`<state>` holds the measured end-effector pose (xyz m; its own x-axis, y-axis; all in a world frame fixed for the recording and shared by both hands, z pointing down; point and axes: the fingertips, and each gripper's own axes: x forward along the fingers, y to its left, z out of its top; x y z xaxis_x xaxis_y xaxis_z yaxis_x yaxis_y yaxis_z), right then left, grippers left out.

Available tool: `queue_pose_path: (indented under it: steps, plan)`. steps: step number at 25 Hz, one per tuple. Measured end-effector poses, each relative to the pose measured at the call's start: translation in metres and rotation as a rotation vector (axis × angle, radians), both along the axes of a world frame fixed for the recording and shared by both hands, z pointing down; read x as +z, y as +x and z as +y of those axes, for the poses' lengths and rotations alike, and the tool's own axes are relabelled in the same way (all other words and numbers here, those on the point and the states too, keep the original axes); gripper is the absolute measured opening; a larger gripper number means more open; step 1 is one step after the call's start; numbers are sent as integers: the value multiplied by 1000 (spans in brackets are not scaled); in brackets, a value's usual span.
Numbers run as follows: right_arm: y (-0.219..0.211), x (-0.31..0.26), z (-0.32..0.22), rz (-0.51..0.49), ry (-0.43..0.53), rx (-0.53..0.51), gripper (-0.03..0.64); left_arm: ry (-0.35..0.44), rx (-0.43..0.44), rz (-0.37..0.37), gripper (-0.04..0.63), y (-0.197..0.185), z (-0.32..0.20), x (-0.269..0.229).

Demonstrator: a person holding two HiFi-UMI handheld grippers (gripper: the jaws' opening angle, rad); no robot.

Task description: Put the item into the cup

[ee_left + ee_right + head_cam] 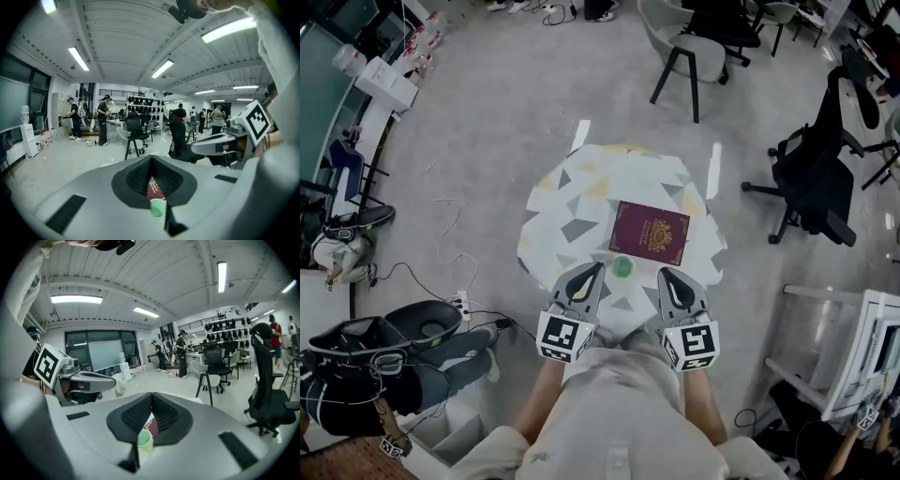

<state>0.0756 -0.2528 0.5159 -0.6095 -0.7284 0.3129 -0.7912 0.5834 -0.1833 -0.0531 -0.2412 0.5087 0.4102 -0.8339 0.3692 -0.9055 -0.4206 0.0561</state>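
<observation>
Nearest the person, the left gripper (598,269) and the right gripper (662,274) are held side by side over the near edge of the patterned table (567,202). Each pair of jaws is pressed together at the tips, with nothing caught between. Between the two tips, the green cup (622,268) is seen upright, mouth up. Just beyond it, the maroon booklet (650,232) is laid flat, its long axis set left to right and slightly skewed. Farther off, an office chair (811,178) is parked on the floor.
</observation>
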Motion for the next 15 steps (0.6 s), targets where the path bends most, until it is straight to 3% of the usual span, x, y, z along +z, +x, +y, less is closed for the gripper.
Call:
queue_pose_path:
  steps: [15]
  plan:
    - [-18,57,14,43,-116,9,6,-103,129,-28,11,14,-3,64]
